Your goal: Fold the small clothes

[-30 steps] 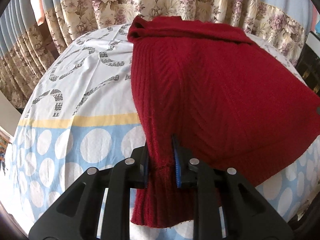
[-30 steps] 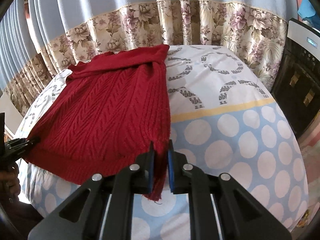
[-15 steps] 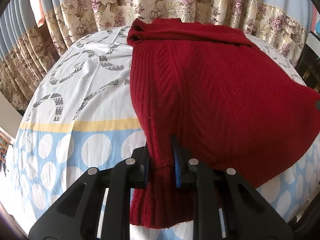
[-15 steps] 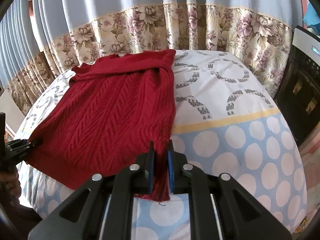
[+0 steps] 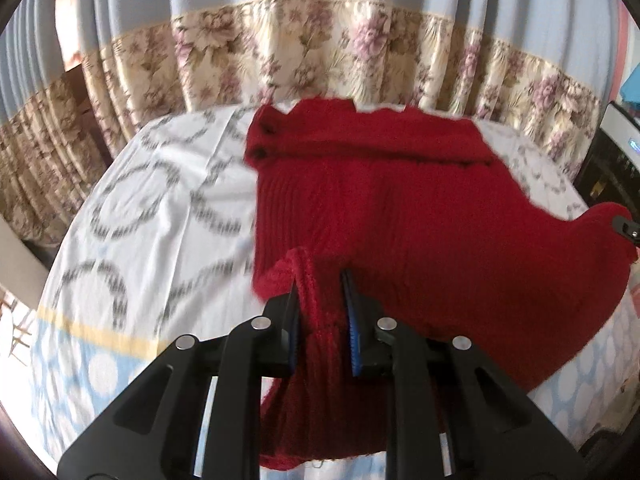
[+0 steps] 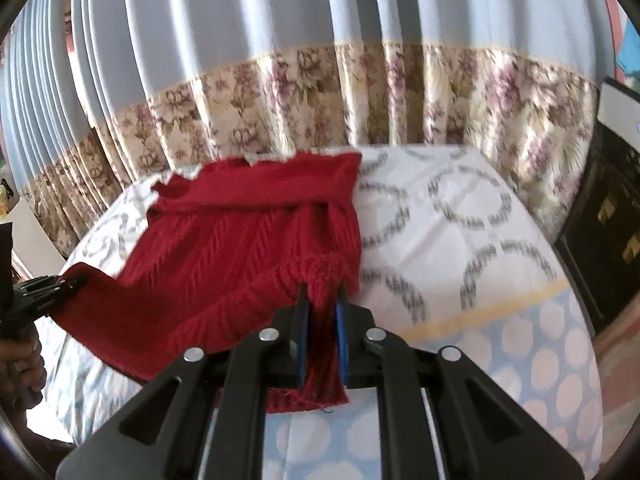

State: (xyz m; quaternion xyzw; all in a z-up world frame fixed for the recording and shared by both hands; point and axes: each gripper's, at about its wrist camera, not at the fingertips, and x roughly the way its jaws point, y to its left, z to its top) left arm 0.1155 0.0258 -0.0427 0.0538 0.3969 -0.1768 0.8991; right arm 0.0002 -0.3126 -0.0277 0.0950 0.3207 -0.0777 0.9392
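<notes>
Though narrow—both grippers point(image 5: 320, 292) point(image 6: 320, 300) on sweater point(image 5: 420, 216).

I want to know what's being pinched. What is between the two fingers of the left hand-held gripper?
The bottom edge of the red sweater is bunched between the fingers of the left hand-held gripper, as the left wrist view shows.

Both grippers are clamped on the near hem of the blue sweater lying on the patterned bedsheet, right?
Not quite: the sweater is red, not blue, as the right wrist view shows. The rest holds: the left gripper and right gripper are clamped on its near hem over the patterned bedsheet.
</notes>
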